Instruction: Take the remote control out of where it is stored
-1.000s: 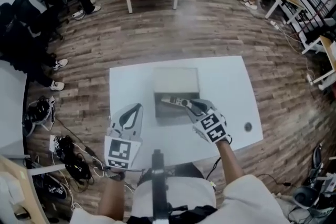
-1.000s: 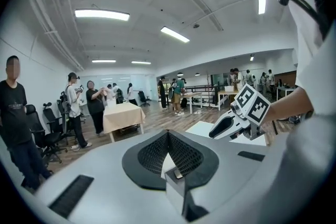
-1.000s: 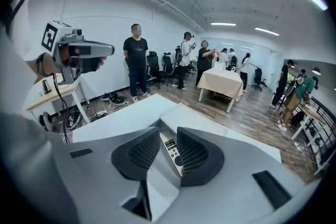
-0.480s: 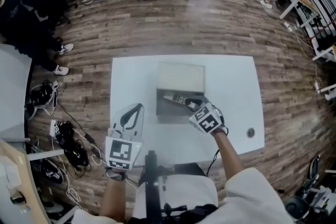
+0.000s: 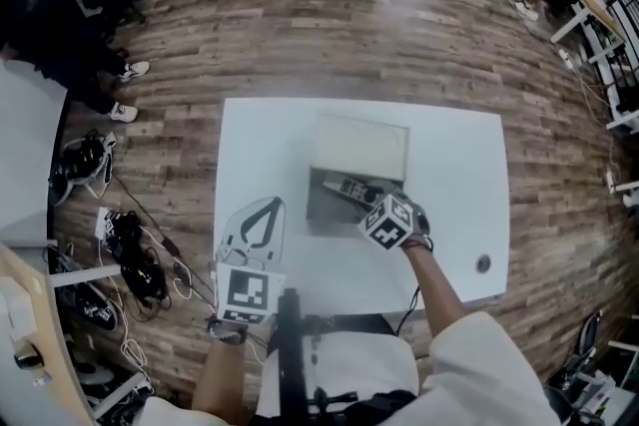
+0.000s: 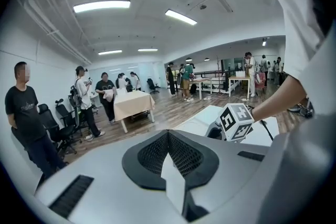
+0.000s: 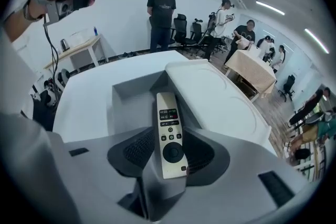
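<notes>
R hand-held gripper [image 5: 367,200] is lower than 1 s ago, tipped steeply into the grey open-lidded box [image 5: 321,211] on the white bench [image 5: 260,140]. Jaws have just been opening; they stand apart either side of the slim white remote control [image 7: 169,131], which lies slanted in the box, pads not pressing. L hand-held gripper [image 5: 266,207] is closed, empty, over the bench left of the box.

In front of you stands a white table [image 5: 260,145] on the wood floor [image 5: 399,45], and on it sit an open grey box [image 5: 357,150] in the middle and a small round dark thing [image 5: 483,263] near its right front corner.
</notes>
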The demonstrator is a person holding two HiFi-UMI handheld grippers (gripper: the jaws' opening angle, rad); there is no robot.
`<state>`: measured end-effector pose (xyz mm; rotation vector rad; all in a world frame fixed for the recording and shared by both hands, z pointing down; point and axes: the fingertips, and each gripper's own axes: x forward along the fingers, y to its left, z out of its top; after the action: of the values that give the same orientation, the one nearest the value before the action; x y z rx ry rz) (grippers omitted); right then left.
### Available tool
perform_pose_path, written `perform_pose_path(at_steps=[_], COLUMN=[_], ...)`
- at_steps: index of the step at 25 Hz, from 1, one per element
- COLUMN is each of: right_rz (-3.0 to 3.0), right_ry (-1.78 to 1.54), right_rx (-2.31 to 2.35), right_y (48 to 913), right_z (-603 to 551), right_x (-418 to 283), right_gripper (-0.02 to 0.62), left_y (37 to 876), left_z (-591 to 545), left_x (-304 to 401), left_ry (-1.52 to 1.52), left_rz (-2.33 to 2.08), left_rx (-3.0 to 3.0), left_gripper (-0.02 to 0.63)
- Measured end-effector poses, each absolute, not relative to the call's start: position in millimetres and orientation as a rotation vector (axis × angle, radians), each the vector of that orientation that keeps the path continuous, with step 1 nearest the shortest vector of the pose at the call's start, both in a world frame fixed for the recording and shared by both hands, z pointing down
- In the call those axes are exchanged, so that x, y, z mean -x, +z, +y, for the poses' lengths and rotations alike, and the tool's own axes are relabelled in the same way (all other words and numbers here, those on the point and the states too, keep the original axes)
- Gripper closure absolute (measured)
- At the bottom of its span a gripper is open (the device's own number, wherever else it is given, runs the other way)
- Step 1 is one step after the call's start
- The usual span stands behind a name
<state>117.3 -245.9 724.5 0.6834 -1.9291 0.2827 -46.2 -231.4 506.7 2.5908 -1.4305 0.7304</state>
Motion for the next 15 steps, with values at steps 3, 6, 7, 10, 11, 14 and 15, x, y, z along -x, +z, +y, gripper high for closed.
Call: perform_pose_path(at_steps=[3, 6, 7, 10, 11, 14, 15], right_rz=[-1.885, -1.859, -1.854, -1.853, -1.853, -1.844, -1.837], right_ry=[0.245, 0.251, 0.254, 0.270, 0.274, 0.268, 0.266], right_rx=[-0.651, -0.639, -0.638, -0.640, -0.640, -0.639, -0.638], right_y=[738, 748, 750, 751, 750, 749, 750], right_z=[-245, -245, -246, -249, -250, -251, -252], right_x=[-117, -119, -120, -121, -120, -117, -118], right_gripper=[0.440, 0.434, 0.434, 0.416, 0.412, 0.406, 0.403], left_y=[511, 515, 516, 519, 520, 524, 524], left_z=[-234, -236, -237, -237, -235, -232, -231], left_x=[47, 47, 47, 44, 43, 44, 44], left_ry=[0.750, 0.749, 0.748, 0.759, 0.768, 0.773, 0.772], left_rz=[-1.425, -1.413, -1.410, -1.393, -1.380, -1.364, -1.362], left_rx=[-2.588, -2.585, -2.584, -2.587, -2.589, -2.590, -2.590], left_gripper=[0.609, 0.609, 0.609, 0.608, 0.609, 0.609, 0.609])
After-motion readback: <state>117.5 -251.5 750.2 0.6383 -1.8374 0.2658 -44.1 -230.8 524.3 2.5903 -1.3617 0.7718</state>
